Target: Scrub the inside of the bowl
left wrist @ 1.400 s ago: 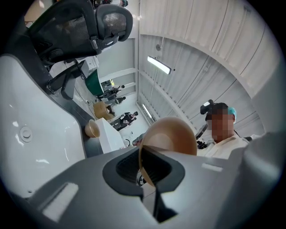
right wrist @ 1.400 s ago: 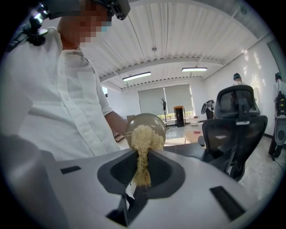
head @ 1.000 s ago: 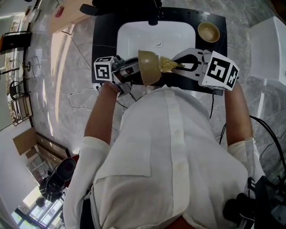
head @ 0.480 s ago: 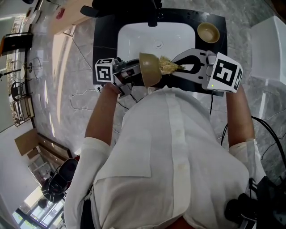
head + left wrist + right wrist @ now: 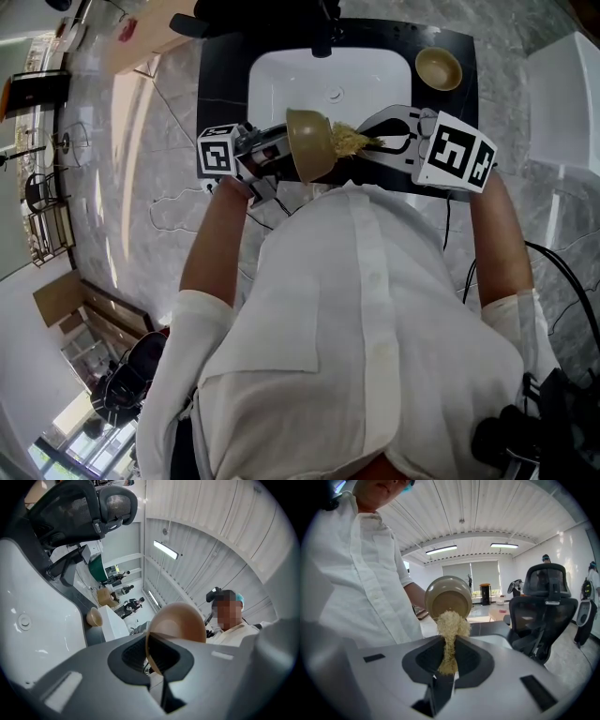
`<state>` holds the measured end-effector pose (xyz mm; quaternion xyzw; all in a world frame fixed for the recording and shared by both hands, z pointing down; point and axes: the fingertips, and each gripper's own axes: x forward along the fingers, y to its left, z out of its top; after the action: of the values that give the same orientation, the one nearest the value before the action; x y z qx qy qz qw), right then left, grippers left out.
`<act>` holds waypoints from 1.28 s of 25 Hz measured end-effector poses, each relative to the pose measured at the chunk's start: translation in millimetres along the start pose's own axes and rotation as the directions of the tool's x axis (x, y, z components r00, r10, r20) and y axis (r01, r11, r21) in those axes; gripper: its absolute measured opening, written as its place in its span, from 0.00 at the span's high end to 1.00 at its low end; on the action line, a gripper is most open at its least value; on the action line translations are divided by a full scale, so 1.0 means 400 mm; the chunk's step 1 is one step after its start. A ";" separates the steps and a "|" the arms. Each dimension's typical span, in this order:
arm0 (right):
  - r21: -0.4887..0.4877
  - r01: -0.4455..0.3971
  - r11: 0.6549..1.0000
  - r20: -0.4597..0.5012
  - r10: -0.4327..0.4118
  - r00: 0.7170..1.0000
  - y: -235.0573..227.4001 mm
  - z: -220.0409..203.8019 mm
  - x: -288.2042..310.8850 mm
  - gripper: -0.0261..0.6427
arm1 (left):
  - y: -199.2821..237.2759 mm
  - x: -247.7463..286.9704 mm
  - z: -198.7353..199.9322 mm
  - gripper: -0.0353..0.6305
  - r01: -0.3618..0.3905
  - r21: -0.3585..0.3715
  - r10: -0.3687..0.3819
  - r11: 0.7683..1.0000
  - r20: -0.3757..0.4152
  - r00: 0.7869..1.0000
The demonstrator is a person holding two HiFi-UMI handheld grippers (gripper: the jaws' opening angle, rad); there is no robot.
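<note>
1. Left tongs [image 5: 154, 660]: clenched on the bowl [image 5: 314, 141]. One jaw is inside the rim and one outside, pinching the wall.
2. The bowl hangs clear of any surface, on its side. Its mouth faces the right tongs and its rounded back faces the left tongs' camera.
3. Right tongs [image 5: 449, 660]: clenched on a scrubber [image 5: 451, 630], a pale yellow fibrous wad. The jaws squeeze its near end flat and the fluffy end sticks out past the tips.
4. That fluffy end sits in the bowl's mouth at the lower inner rim. It looks to be touching the inside wall.
5. The two tongs point at each other in the head view, with bowl and scrubber between their tips.
6. Both are held just in front of the person's white shirt [image 5: 366, 309].
7. The near edge of the white sink [image 5: 281, 80] lies under the tongs. The basin is beyond them, set in a black bench [image 5: 220, 84].
8. A second bowl [image 5: 438, 67] stands upright on the bench. It is beyond the right tongs, beside the sink's far right corner and well apart from the held bowl.
9. A black office chair [image 5: 546, 602] stands in the room behind, to the right of the right tongs' tips in the right gripper view.
</note>
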<state>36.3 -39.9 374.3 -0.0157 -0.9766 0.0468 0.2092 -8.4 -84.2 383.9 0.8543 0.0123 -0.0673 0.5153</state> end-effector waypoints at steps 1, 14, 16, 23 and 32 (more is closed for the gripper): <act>0.002 0.013 1.000 -0.001 -0.013 1.000 -0.009 0.003 -0.004 0.89 | -0.002 0.004 -0.002 0.93 0.002 -0.002 -0.002 1.000 -0.005 1.000; -0.031 -0.042 0.999 0.091 0.045 0.995 0.036 0.073 -0.017 0.89 | 0.013 -0.021 -0.016 0.93 -0.035 0.012 0.036 0.999 -0.020 0.999; -0.024 -0.057 0.998 0.081 0.059 0.995 0.045 0.056 -0.007 0.89 | 0.020 -0.026 -0.019 0.93 -0.033 0.011 0.033 0.999 -0.016 0.999; 0.075 0.067 0.995 0.044 -0.070 0.997 -0.033 0.017 -0.030 0.89 | 0.029 -0.034 -0.039 0.93 -0.035 0.028 0.036 0.999 -0.064 0.997; 0.128 -0.022 0.991 0.145 0.003 0.989 -0.040 0.149 -0.012 0.89 | 0.051 -0.032 -0.070 0.93 -0.076 0.021 0.078 0.997 -0.180 0.981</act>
<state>16.1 -61.3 319.6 -0.0049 -0.9840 0.1125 0.1384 -16.6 -68.3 416.4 0.8602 0.0256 0.0305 0.5084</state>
